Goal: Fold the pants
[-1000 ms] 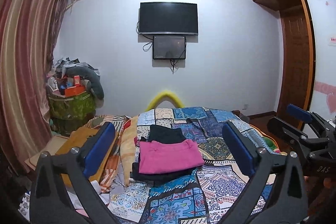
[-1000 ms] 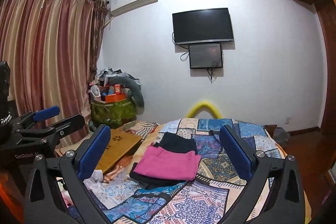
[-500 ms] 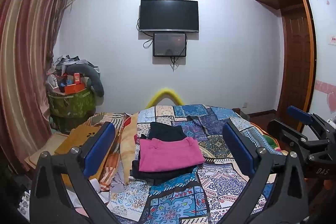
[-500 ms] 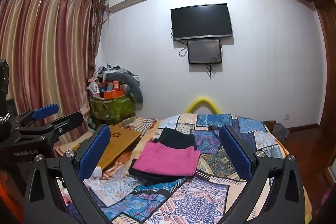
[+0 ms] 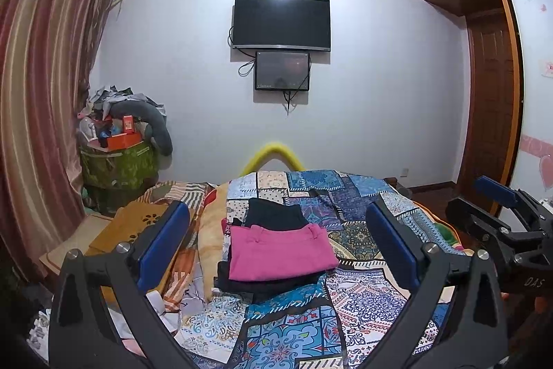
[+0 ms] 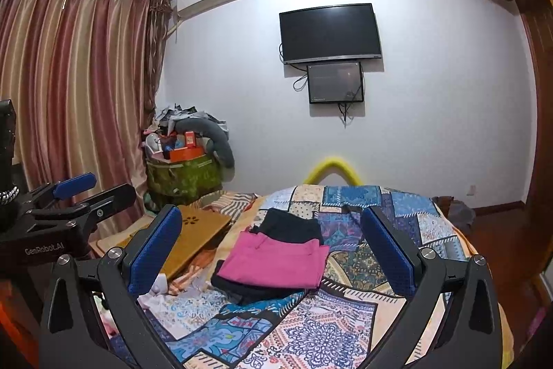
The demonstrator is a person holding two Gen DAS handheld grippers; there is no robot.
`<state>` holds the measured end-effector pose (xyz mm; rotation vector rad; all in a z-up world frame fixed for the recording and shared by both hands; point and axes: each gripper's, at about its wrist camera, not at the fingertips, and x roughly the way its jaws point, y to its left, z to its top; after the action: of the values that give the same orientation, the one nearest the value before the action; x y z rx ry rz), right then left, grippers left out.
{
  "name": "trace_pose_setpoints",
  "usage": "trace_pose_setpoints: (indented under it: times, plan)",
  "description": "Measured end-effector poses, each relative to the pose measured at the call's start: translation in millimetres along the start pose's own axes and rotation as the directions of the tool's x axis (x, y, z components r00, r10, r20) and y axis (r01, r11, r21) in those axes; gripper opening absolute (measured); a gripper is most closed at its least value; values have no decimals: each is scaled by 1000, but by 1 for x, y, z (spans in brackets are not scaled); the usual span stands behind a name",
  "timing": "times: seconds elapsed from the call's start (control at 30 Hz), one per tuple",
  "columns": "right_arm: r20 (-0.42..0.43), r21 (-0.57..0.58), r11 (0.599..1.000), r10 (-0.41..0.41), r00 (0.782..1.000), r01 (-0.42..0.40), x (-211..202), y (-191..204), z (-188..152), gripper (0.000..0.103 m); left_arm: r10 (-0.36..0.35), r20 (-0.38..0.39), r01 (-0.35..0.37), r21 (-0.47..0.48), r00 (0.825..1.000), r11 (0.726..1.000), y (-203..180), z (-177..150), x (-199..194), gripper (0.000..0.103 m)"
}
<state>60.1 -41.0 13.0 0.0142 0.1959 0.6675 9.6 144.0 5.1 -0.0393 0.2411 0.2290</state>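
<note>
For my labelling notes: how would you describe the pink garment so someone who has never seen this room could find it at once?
Start at the bed with the patchwork quilt below the wall-mounted TV. Near its middle lies a small stack of folded clothes, and the pink pants sit on top. They are the only bright pink piece; the folded garments under and behind them are black.

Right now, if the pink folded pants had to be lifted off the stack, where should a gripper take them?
Probably the near edge of the pink pants, approached low from the camera side. They lie flat on dark clothes, and that edge overhangs toward the open left gripper and right gripper.
</note>
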Motion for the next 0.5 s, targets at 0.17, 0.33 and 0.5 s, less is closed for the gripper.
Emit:
trace_pose_setpoints:
  times: [0.17, 0.33, 0.5]
  plan:
    - [1, 1, 1000, 0, 1000, 0, -1, 0, 0, 103, -5, -2, 5, -1, 1000, 1000, 0, 0, 2, 103]
    - [-1, 5, 1000, 0, 1000, 0, -1, -1, -1, 103, -10, -4, 10, 3, 1000, 1000, -1, 0, 3, 103]
    - [0, 5, 1000, 1, 1000, -1, -1, -1, 0, 103, -18, -8, 18, 5, 1000, 1000, -1, -1, 4, 103]
